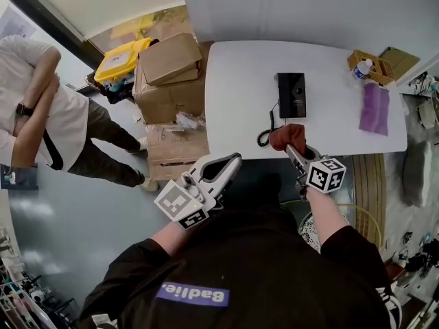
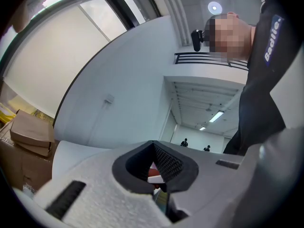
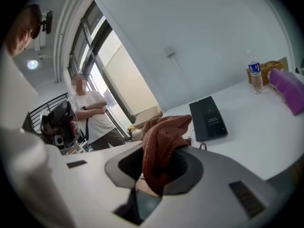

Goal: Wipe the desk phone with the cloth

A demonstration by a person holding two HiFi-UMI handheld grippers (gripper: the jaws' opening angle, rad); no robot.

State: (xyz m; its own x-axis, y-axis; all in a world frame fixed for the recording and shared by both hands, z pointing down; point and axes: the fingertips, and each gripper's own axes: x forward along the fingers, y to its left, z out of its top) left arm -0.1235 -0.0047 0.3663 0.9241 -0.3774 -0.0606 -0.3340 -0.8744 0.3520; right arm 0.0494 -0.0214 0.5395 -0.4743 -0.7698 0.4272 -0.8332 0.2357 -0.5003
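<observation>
White lettering that looks like "Badlie" sits on a purple patch (image 1: 192, 295) on the wearer's dark top; the square-marker cubes on both grippers carry only black-and-white patterns. The print on the desk phone (image 1: 291, 94) and on the blue label of the water bottle (image 1: 361, 68) is too small to read. The phone lies flat near the middle of the white tabletop (image 1: 233, 81), and its coiled cord (image 1: 264, 137) trails to the near edge. The right gripper (image 1: 293, 148) hangs over that edge just short of the phone, its jaws clamped on a rust-red cloth (image 1: 288, 136) that bunches up between them and hides part of the phone's near end in the right gripper view. The left gripper (image 1: 232, 162) is off the tabletop, just beside its near edge, jaws closed together with nothing between them. At the far right corner a brown basket (image 1: 378, 67) holds the bottle, and a purple cloth (image 1: 374, 108) lies beside it. Cardboard boxes (image 1: 168, 74) and a yellow bin (image 1: 123, 59) crowd the table's left end, where a person in a white shirt (image 1: 41, 115) stands with folded arms.
</observation>
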